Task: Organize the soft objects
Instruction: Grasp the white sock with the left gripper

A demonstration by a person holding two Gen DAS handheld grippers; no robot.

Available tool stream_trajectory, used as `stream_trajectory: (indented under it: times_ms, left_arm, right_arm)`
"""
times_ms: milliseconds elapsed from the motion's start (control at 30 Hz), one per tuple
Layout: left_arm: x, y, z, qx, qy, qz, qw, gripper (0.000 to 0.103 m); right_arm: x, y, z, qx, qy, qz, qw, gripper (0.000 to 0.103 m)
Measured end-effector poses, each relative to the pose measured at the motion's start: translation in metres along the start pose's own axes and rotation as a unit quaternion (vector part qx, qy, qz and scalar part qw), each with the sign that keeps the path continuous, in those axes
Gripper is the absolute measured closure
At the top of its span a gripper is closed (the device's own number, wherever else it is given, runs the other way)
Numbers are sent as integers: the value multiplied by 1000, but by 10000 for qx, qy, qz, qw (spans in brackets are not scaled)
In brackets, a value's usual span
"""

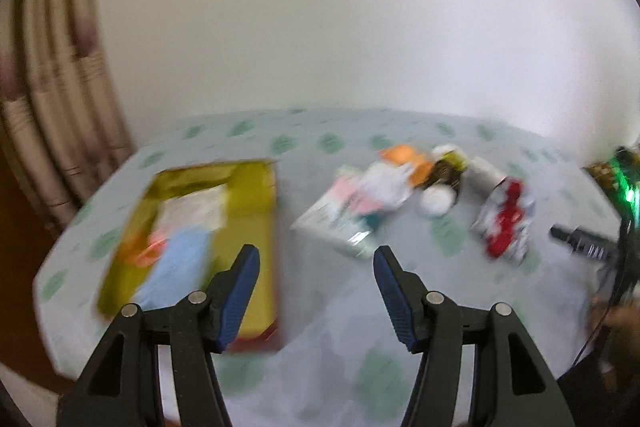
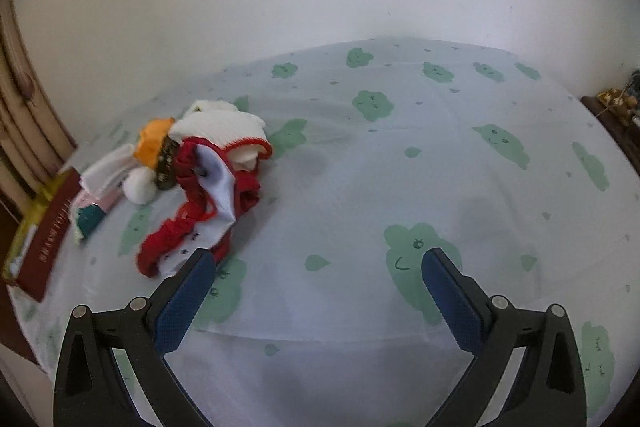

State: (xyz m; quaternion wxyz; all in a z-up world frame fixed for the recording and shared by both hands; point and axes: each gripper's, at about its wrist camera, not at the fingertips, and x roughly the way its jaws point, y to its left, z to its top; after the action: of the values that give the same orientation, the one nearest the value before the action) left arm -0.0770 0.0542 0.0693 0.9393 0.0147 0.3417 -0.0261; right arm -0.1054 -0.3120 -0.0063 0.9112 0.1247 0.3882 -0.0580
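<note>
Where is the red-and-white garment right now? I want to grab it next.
In the right wrist view the red-and-white garment lies on the cloud-print sheet, left of centre, just beyond the right gripper, against the white sock pile.

Left wrist view, motion-blurred throughout: contents of the yellow box (image 1: 256,211) reduced to pale blue, white and orange smears, unidentifiable; pile of soft items (image 1: 384,195) indistinct, single pieces not separable; red-and-white item (image 1: 505,227) smeared; dark object with a green light (image 1: 618,183) cut off at the right edge. Right wrist view: box (image 2: 52,227) cropped at the left edge, its lettering illegible; brown figure (image 2: 616,103) at the right edge too small to identify.
</note>
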Motion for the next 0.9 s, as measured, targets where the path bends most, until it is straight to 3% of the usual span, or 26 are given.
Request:
stream_trajectory:
  times_ms: [200,300,467,600,733,900]
  left_arm:
    - [60,-46,54,727,108,-361,9966,42]
    - [92,-57,77,1041,441,-678,9913,42]
    - [159,-58,106,1118,1390,-1258,9759,42]
    - [199,-51,110,930,1903,-1330,9682,42]
    - [217,-51,108,940,2135,-1245,9644,42]
    - [222,-61,100,1006,2328,-1415,9569,42]
  right_arm:
    - [-5,6,-11,-72,-28,133,9999,0]
    - [-2,7,-12,-77,15,203,9998,0]
    - [1,7,-12,-68,64,312,9995,0]
    - [4,8,-12,-107,158,355,9992,0]
    - [6,8,-12,-111,197,395,9990,0]
    - [7,7,-12,-94,239,420,9988,0]
